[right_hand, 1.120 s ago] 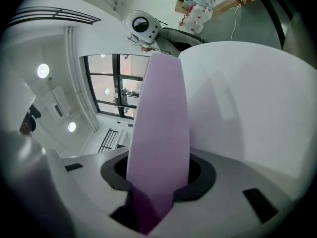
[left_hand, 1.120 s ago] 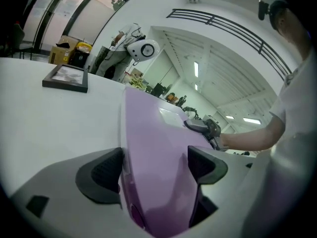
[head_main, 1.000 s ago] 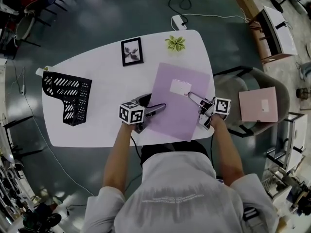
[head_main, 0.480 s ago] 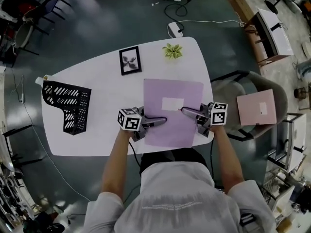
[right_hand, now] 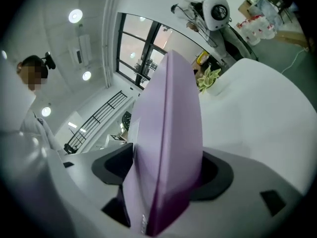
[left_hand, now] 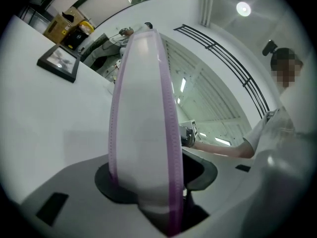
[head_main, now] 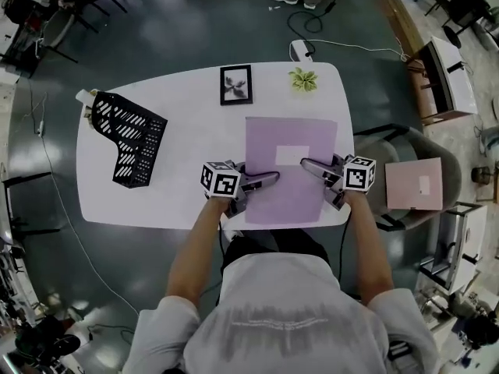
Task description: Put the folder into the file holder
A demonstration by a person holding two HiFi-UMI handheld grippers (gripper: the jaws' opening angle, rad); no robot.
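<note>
A lavender folder (head_main: 290,166) with a white label (head_main: 288,155) is at the near right of the white table (head_main: 179,185), held by its left and right edges. My left gripper (head_main: 265,179) is at its left edge; its jaws are closing and press on the folder (left_hand: 143,133). My right gripper (head_main: 308,164) is at the right edge; its jaws are opening, with the folder (right_hand: 168,133) still between them and a gap beside one pad. The black mesh file holder (head_main: 129,139) stands empty at the table's far left, well away from both grippers.
A framed picture (head_main: 236,84) and a small potted plant (head_main: 303,79) stand along the table's far edge. A chair (head_main: 405,154) to the right carries a pink folder (head_main: 414,184). A power strip (head_main: 301,51) lies on the floor beyond the table.
The folder has turned from tilted to square with the table's front edge. My left gripper now has the folder's left edge between its jaws. My right gripper has stayed at its right edge.
</note>
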